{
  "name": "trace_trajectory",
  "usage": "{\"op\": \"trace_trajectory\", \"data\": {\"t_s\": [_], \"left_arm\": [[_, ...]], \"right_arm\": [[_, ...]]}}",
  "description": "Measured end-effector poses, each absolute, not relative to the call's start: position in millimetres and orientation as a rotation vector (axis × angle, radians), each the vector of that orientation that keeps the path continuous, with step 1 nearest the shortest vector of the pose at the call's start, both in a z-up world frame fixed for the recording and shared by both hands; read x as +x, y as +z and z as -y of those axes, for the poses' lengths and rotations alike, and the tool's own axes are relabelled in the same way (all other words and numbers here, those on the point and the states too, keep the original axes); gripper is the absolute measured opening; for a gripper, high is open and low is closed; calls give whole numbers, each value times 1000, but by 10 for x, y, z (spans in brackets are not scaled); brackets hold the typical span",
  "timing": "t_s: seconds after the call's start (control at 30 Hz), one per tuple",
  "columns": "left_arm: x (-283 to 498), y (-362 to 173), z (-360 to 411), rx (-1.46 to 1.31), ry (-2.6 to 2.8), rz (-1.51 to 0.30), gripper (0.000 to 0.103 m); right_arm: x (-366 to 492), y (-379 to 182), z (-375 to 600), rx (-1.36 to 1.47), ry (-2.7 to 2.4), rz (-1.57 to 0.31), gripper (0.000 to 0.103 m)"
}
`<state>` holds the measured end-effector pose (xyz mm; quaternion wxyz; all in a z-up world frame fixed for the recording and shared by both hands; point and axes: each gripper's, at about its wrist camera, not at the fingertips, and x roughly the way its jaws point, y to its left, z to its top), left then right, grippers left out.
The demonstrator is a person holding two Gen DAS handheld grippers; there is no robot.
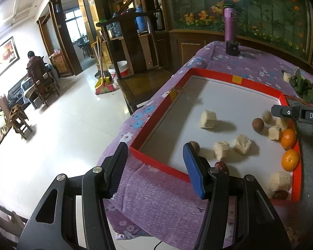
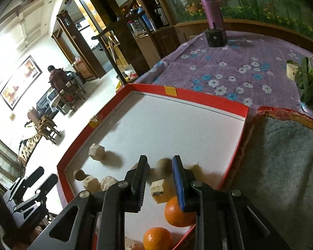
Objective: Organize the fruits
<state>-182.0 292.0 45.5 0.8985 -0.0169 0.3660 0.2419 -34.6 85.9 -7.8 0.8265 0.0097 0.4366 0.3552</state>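
Hovering over the red-rimmed white tray (image 2: 208, 102), your right tool (image 2: 159, 171) stands slightly parted, empty; your left tool (image 1: 154, 160) gapes empty. Two round orange tangerines (image 2: 178, 213) lie inside the tray.

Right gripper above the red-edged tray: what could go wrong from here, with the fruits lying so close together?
1. The right gripper hangs with a narrow gap above a small round brown fruit that looks blurred, perhaps rolling; closing now may miss it.
2. The pale sugarcane chunk and the round orange mandarin lie crowded beneath the gripper, so its fingers may knock them.
3. The mandarin sits against the red cardboard tray edge, leaving little room to grip.
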Motion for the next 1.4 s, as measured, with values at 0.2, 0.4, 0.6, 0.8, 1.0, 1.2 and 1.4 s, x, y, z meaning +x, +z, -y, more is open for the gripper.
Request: {"op": "trace_trajectory", "data": {"t_s": [0.2, 0.4, 0.6, 0.8, 1.0, 1.2, 1.4], "left_arm": [[-1842, 550, -2826, -18, 494, -739, 55], [-1876, 647, -2727, -5, 493, -717, 55], [-1930, 768, -2598, 10, 493, -687, 55], [-2073, 938, -2443, 27, 502, -639, 55], [-2274, 1129, -2296, 36, 538, -576, 58], [-2520, 1331, -2126, 60, 592, -478, 81], [-2606, 1404, -2013, 49, 608, -471, 85]], "right_arm": [[-398, 64, -735, 51, 761, -880, 27], [-516, 226, -545, 80, 761, -834, 27], [-771, 412, -361, 95, 778, -777, 29], [-1140, 555, -240, 87, 796, -718, 33], [-1577, 715, -120, 83, 807, -653, 38], [-1947, 883, 27, 84, 819, -576, 44], [-2239, 1007, 159, 84, 819, -496, 47]]}}
